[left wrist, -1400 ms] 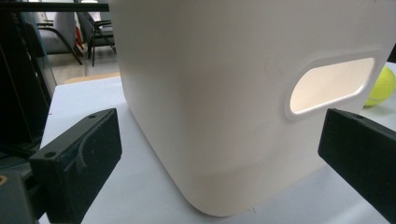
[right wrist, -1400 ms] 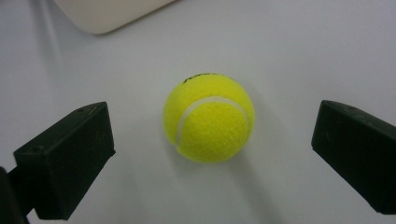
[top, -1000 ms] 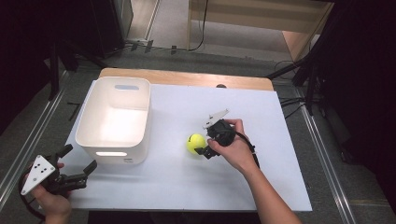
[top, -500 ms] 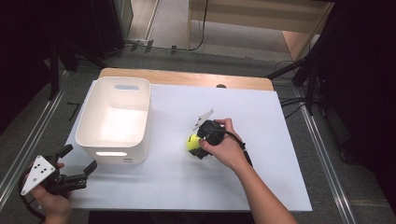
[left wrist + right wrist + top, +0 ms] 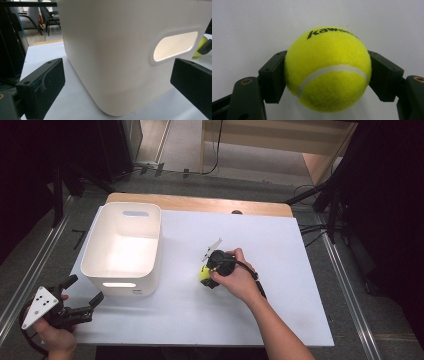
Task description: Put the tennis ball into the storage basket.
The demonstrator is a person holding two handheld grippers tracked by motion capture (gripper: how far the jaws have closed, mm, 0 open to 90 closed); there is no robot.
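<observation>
A yellow tennis ball (image 5: 203,273) marked with black lettering is in the middle of the white table, to the right of the white bin (image 5: 158,240). My right gripper (image 5: 206,277) is shut on it. In the right gripper view the ball (image 5: 328,70) is pressed between both black pads (image 5: 274,77). Whether it rests on the table or hangs just above it I cannot tell. My left gripper (image 5: 86,288) is held open at the table's front left corner, just short of the bin. The left gripper view has the bin's handle slot (image 5: 175,46) close ahead between the wide-apart jaws.
The white tabletop (image 5: 280,250) has a wooden strip (image 5: 200,204) along its far edge. The bin is empty inside. Dark floor, cables and metal rails surround the table. A sliver of the ball (image 5: 200,45) peeks past the bin's right side.
My right gripper has shifted slightly left toward the bin with the ball in it, and the hand has turned a little. The left gripper has stayed put.
</observation>
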